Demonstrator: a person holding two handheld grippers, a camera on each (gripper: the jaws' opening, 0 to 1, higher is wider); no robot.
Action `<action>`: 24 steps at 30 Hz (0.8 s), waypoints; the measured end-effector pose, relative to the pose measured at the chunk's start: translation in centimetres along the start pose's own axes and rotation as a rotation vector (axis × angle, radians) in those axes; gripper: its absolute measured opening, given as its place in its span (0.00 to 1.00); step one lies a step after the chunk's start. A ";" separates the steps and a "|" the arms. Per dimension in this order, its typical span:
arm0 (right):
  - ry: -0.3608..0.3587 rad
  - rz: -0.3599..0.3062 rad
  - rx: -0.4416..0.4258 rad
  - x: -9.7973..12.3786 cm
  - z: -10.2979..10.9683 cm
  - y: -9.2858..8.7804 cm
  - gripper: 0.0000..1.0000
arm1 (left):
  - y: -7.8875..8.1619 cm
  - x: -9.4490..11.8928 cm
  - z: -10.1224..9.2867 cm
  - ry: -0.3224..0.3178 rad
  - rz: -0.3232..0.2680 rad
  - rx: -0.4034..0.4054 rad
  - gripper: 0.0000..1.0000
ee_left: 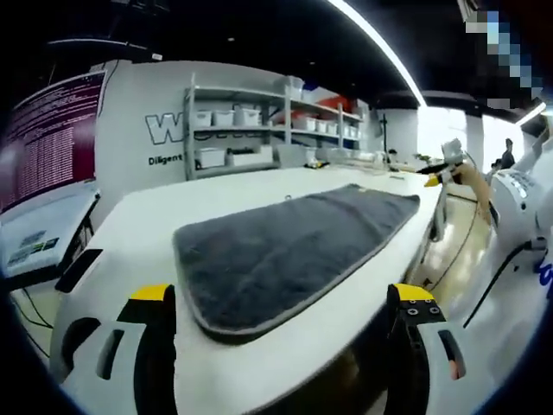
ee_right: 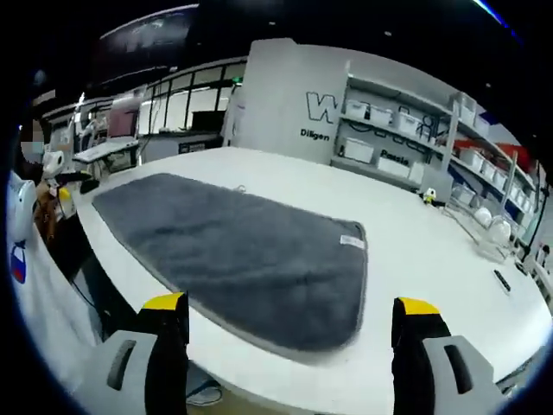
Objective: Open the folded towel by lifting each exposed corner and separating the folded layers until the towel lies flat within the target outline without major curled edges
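A dark grey towel [ee_left: 285, 246] lies spread in one long layer on the white table [ee_left: 130, 225], its near end close to the table's front edge. My left gripper [ee_left: 281, 298] hovers open just before that end, with nothing between the jaws. In the right gripper view the towel [ee_right: 233, 246] also lies flat, a small white label [ee_right: 352, 241] at its right edge. My right gripper [ee_right: 291, 304] is open over the towel's near rounded corner, holding nothing. That gripper also appears in a hand past the towel's far end [ee_left: 442, 171].
Shelves with white bins [ee_left: 251, 121] stand behind the table against a white wall with lettering. A screen [ee_left: 47, 147] stands at the left. A person in white clothes [ee_left: 518, 225] stands beside the table. A small black object [ee_right: 501, 281] lies on the table's right part.
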State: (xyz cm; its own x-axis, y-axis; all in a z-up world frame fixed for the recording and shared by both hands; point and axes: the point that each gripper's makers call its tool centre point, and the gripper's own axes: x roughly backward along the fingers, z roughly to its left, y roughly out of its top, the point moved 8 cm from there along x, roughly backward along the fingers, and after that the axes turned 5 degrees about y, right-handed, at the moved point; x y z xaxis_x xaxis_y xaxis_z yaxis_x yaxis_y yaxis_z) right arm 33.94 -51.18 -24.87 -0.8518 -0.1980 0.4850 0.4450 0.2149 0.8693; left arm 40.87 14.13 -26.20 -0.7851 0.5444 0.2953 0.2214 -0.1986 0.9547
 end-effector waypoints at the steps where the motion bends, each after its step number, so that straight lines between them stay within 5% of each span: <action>1: -0.008 -0.002 -0.008 0.1 0.1 -0.4 0.99 | 0.0 0.0 -0.1 -0.003 0.002 -0.002 0.99; 6: -0.019 -0.037 -0.043 0.2 1.5 -2.2 0.99 | 0.3 0.2 -0.5 -0.019 0.006 -0.015 0.99; 24: 0.000 -0.047 -0.024 0.3 2.7 -2.9 0.99 | -0.1 1.6 -1.5 -0.001 -0.001 -0.006 0.99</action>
State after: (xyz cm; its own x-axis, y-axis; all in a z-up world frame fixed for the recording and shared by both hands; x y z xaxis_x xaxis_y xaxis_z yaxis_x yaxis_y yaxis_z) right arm 31.63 -49.31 -27.49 -0.8719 -0.2077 0.4434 0.4109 0.1821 0.8933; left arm 38.74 13.85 -25.89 -0.7846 0.5457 0.2944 0.2170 -0.2031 0.9548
